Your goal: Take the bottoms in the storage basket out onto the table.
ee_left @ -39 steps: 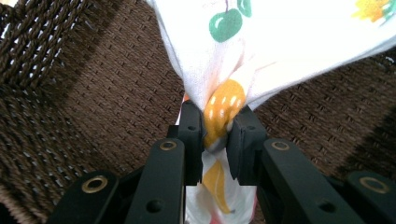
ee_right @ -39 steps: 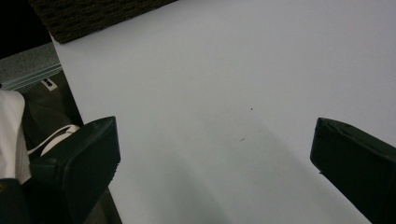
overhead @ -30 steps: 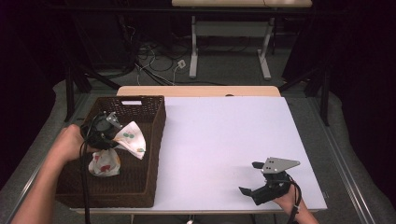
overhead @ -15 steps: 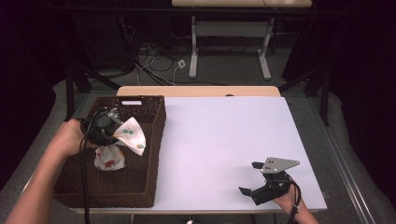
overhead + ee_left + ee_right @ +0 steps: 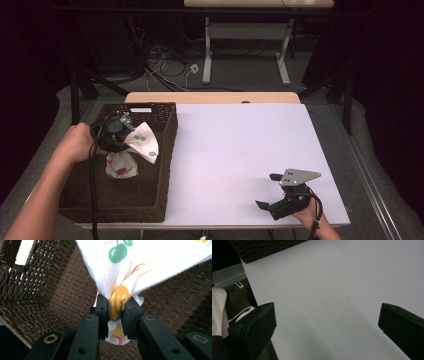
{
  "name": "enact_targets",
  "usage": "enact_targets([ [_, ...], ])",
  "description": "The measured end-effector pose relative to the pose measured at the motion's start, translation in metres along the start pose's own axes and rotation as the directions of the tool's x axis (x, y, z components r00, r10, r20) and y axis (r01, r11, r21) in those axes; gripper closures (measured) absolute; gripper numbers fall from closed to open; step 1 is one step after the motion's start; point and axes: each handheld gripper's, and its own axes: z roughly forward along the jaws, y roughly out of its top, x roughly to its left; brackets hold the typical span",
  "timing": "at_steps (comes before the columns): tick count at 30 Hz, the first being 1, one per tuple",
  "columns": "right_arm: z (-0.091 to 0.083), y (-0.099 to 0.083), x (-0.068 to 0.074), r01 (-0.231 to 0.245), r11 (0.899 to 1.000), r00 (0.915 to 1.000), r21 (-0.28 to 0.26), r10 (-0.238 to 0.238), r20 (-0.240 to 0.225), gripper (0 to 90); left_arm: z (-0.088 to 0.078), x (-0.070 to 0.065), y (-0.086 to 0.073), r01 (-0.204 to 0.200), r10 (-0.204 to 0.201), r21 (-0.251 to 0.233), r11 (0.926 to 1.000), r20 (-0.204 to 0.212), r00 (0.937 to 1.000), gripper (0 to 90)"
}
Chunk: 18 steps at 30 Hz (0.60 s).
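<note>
A white cloth printed with green, orange and red fruit shapes [image 5: 141,144] is being pinched by the left gripper [image 5: 119,136] at the left of the high view, above the dark brown woven wicker basket [image 5: 165,165]. In the left gripper view, at the centre of the frame, the two black jaws are pressed together on a bunched fold of the cloth [image 5: 117,300], and the rest of the fabric is spreading toward the upper right. A second bundle of the same printed white fabric [image 5: 121,165] is lying lower in the basket; whether it is joined to the held piece cannot be told.

The right gripper [image 5: 271,192] is resting at the lower right of the high view on the white table surface [image 5: 240,145], its jaws spread wide with nothing between them.

Judgement: the cloth is being lifted out of the basket. The pinch is being made on a thick fold, which is sound. The lift is best carried straight upward until the hanging fabric is clearing the basket rim, so that snagging on the weave is avoided.
</note>
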Motion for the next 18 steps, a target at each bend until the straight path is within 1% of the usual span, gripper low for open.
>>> enact_targets([
  [3, 0.0, 0.0, 0.0, -0.005, 1.0, 1.0, 0.0, 0.005, 0.005, 1.2, -0.003, 0.0, 0.002, -0.014, 0.014, 0.007, 0.9999, -0.004, 0.9999, 77.0],
  [5, 0.0, 0.0, 0.0, -0.003, 1.0, 1.0, 0.001, 0.003, 0.001, 1.2, -0.004, 0.001, 0.003, -0.025, 0.025, 0.005, 0.9997, 0.0, 0.9997, 77.1],
  [7, 0.0, 0.0, 0.0, 0.0, 1.0, 1.0, 0.001, 0.0, 0.003, 1.2, -0.005, 0.001, 0.004, -0.027, 0.027, 0.0, 0.9996, -0.003, 0.9996, 77.1],
  [9, 0.0, 0.0, 0.0, -0.002, 1.0, 1.0, 0.002, 0.002, 0.003, 1.2, -0.006, 0.002, 0.005, -0.029, 0.029, 0.003, 0.9996, -0.004, 0.9996, 77.1],
  [13, 0.0, 0.0, 0.0, -0.002, 1.0, 1.0, 0.002, 0.002, 0.003, 1.2, -0.008, 0.003, 0.007, -0.048, 0.048, 0.015, 0.9987, -0.003, 0.9988, 77.0],
  [18, 0.0, 0.0, 0.0, 0.0, 1.0, 1.0, -0.002, 0.0, 0.004, 1.3, -0.012, 0.004, 0.01, -0.053, 0.053, 0.014, 0.9985, -0.009, 0.9985, 77.1],
])
